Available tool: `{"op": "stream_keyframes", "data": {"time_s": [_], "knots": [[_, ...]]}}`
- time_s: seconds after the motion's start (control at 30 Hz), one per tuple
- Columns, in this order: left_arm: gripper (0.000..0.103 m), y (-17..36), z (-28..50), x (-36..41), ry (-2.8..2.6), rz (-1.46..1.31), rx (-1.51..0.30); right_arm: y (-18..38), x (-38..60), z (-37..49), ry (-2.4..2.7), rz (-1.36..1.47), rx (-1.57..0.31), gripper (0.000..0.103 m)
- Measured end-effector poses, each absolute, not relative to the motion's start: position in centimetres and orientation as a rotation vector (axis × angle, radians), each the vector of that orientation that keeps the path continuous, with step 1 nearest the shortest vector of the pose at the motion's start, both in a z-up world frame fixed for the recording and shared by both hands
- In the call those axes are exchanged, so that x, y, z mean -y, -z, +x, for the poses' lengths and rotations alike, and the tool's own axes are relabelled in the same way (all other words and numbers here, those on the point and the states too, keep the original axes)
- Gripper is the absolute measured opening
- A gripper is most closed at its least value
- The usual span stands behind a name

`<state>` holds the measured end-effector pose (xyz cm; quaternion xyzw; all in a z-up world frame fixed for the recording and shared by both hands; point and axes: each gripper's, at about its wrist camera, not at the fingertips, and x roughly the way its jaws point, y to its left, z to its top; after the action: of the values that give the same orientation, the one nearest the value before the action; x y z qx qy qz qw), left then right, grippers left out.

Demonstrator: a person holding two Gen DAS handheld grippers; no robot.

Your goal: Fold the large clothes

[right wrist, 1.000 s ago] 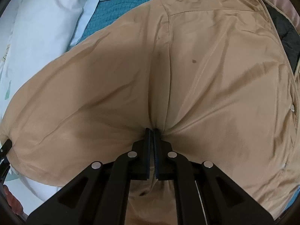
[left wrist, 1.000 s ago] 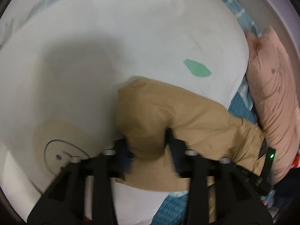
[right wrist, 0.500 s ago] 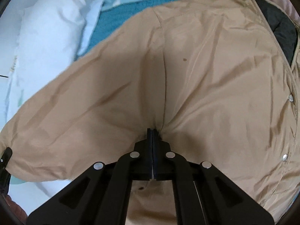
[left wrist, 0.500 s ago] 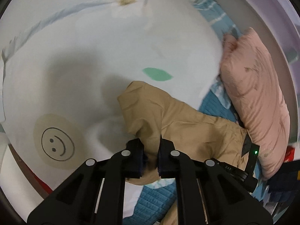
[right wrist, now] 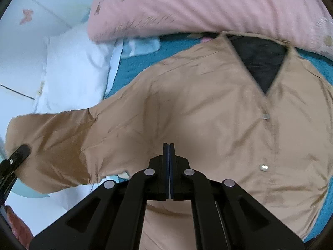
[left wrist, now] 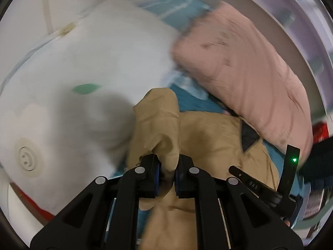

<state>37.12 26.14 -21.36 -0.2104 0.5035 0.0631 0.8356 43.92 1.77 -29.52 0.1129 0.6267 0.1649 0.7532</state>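
Note:
A tan snap-button jacket [right wrist: 208, 112] with a dark lining at the neck lies face up on a teal bedspread [right wrist: 133, 66]. My left gripper [left wrist: 167, 173] is shut on the end of the jacket's sleeve [left wrist: 160, 123] and holds it lifted over the jacket body [left wrist: 212, 139]. In the right wrist view the sleeve [right wrist: 52, 143] stretches to the left, with the left gripper's tip [right wrist: 19, 153] at its end. My right gripper [right wrist: 168, 166] has its jaws pressed together over the jacket's front; no cloth shows between them.
A white pillow with a smiley print [left wrist: 72, 79] lies to the left of the jacket. A long pink pillow [left wrist: 245, 75] lies along the far side by the wall, and it shows in the right wrist view [right wrist: 197, 6] too.
My left gripper closed on the sleeve end and has carried it right, off the white pillow and over the jacket body. My right gripper let go of the pinched cloth and drew back.

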Motion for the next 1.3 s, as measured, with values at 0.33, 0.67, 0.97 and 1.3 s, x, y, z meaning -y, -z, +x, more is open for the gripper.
{"op": "stream_keyframes", "data": {"time_s": [0.33,0.67,0.97,1.3], "knots": [[0.01,21.2,43.2,-11.4,0.03,-0.317,-1.127,27.1,12.0,41.6,-0.16,0.336,-1.3,0.0],[0.01,25.6,47.6,5.1,0.185,-0.197,-1.211,27.7,23.6,38.1,0.009,0.44,-1.299,0.0],[0.022,34.7,48.8,13.5,0.172,-0.061,-1.363,30.3,27.8,36.7,0.08,0.499,-1.351,0.001],[0.07,31.8,47.5,14.4,0.266,-0.033,-1.373,29.8,27.9,36.6,0.094,0.512,-1.342,0.001]]}}
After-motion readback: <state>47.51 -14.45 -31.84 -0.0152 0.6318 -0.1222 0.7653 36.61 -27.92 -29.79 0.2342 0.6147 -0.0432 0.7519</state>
